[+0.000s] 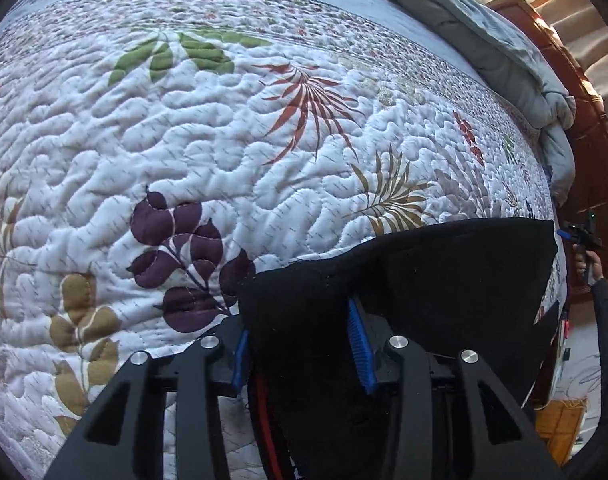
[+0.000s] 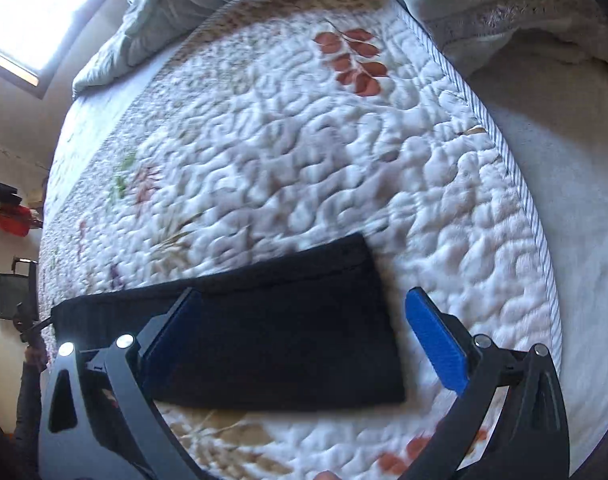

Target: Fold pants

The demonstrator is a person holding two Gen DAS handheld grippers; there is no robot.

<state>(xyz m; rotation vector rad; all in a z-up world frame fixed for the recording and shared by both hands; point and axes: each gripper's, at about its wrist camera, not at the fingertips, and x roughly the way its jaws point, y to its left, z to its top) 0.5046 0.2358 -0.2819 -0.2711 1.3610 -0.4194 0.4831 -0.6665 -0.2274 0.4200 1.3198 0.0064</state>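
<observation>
The black pants (image 2: 280,332) lie folded in a long strip on the white quilted bedspread (image 2: 304,140). My right gripper (image 2: 304,344) is open just above their right end, one blue pad (image 2: 435,340) over the quilt beside them, the other over the cloth. In the left wrist view the pants (image 1: 443,280) bulge up between my left gripper's (image 1: 304,340) blue pads (image 1: 359,344); the jaws stand apart with the cloth and its red stripe between them, and the cloth looks lifted. The right gripper (image 1: 583,236) shows small at the far right.
A bunched grey duvet (image 1: 503,40) lies along the far side of the bed. A reddish wooden headboard (image 1: 591,140) stands at the right. In the right wrist view a pale blanket (image 2: 543,80) borders the quilt on the right and a bright window (image 2: 36,8) is at upper left.
</observation>
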